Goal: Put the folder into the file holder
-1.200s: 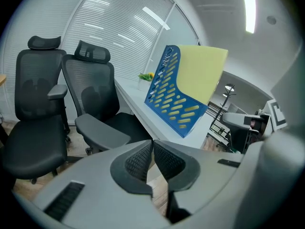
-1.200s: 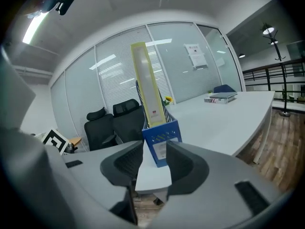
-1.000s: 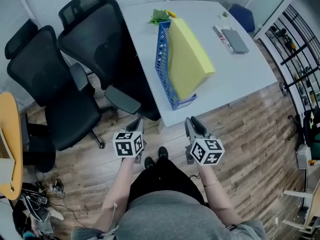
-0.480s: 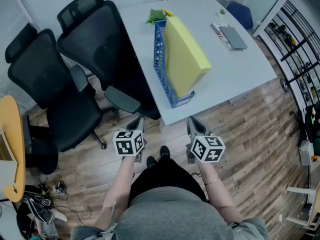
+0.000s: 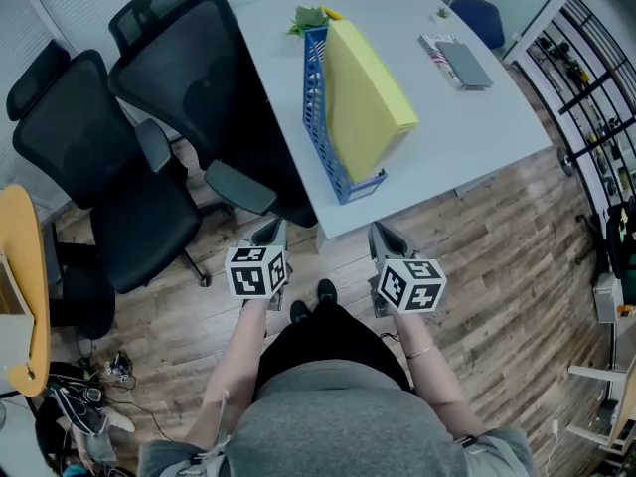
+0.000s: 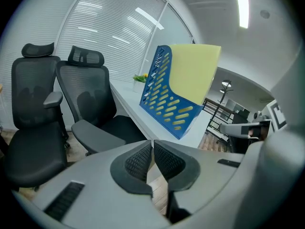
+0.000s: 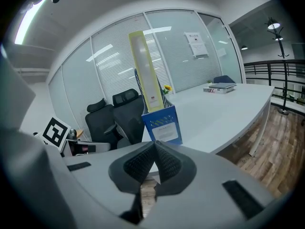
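A yellow folder (image 5: 366, 102) stands in the blue file holder (image 5: 321, 117) on the white table (image 5: 467, 137); the left gripper view shows the folder (image 6: 194, 70) in the holder (image 6: 169, 109), the right gripper view shows the folder (image 7: 145, 75) rising from the holder (image 7: 162, 125). My left gripper (image 5: 270, 235) and right gripper (image 5: 383, 238) hang over the wooden floor in front of the table, clear of the holder. In the gripper views the left gripper (image 6: 153, 152) and the right gripper (image 7: 155, 155) are both shut with nothing between the pads.
Two black office chairs (image 5: 169, 87) stand left of the table. A dark notebook (image 5: 463, 63), a blue chair (image 5: 480, 16) and a green plant (image 5: 308, 18) lie at the table's far side. A black railing (image 5: 586, 78) runs at the right.
Both grippers stay low in front of the table, drifting only slightly. The folder and holder have not moved on the table.
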A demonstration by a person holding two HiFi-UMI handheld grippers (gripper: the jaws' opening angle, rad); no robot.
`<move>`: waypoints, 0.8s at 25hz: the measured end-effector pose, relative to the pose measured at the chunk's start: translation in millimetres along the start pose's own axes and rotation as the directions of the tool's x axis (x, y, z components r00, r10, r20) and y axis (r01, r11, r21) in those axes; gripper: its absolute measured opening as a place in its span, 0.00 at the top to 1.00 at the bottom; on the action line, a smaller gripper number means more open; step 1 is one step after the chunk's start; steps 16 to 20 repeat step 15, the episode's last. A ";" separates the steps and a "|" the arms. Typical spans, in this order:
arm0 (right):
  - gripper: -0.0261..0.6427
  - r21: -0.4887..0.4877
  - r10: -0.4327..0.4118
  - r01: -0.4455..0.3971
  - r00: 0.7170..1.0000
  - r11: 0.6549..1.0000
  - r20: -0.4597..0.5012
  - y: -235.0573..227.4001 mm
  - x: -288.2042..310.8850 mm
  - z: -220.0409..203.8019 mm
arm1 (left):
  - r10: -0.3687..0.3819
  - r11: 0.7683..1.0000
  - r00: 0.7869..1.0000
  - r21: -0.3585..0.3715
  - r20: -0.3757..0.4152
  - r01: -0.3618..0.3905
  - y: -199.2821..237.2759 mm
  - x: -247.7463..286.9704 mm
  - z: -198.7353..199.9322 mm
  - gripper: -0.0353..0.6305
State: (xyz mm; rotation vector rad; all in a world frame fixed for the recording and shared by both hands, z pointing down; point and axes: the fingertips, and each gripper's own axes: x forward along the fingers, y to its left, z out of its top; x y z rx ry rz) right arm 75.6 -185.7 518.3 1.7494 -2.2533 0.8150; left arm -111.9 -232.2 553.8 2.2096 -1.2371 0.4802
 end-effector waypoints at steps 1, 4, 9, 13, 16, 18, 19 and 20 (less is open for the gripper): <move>0.96 -0.001 0.001 -0.001 1.000 1.000 -0.006 0.1 0.4 -1.0 | 0.000 1.000 1.000 -0.001 0.002 0.000 -0.1 -0.1 0.3 0.90; 0.95 -0.006 0.008 -0.008 1.000 1.000 -0.016 1.2 1.6 -2.5 | 0.001 1.000 1.000 -0.005 0.003 -0.001 -0.2 0.1 0.2 0.90; 0.95 -0.010 0.018 -0.018 0.999 1.000 -0.037 1.8 3.9 -5.1 | -0.002 1.000 1.000 -0.009 0.001 0.002 -2.9 2.0 -0.8 0.90; 0.95 -0.006 0.023 -0.023 0.999 1.000 -0.046 1.6 4.0 -8.6 | -0.005 1.000 1.000 -0.008 -0.006 0.005 -6.1 3.3 -2.8 0.90; 0.96 -0.005 0.023 -0.024 0.998 1.000 -0.051 2.0 4.0 -10.3 | -0.007 1.000 1.000 -0.007 -0.010 0.007 -7.2 3.6 -3.6 0.90; 0.96 -0.005 0.023 -0.024 0.998 1.000 -0.051 2.0 4.0 -10.3 | -0.007 1.000 1.000 -0.007 -0.010 0.007 -7.2 3.6 -3.6 0.90; 0.96 -0.005 0.023 -0.024 0.998 1.000 -0.051 2.0 4.0 -10.3 | -0.007 1.000 1.000 -0.007 -0.010 0.007 -7.2 3.6 -3.6 0.90; 0.96 -0.005 0.023 -0.024 0.998 1.000 -0.051 2.0 4.0 -10.3 | -0.007 1.000 1.000 -0.007 -0.010 0.007 -7.2 3.6 -3.6 0.90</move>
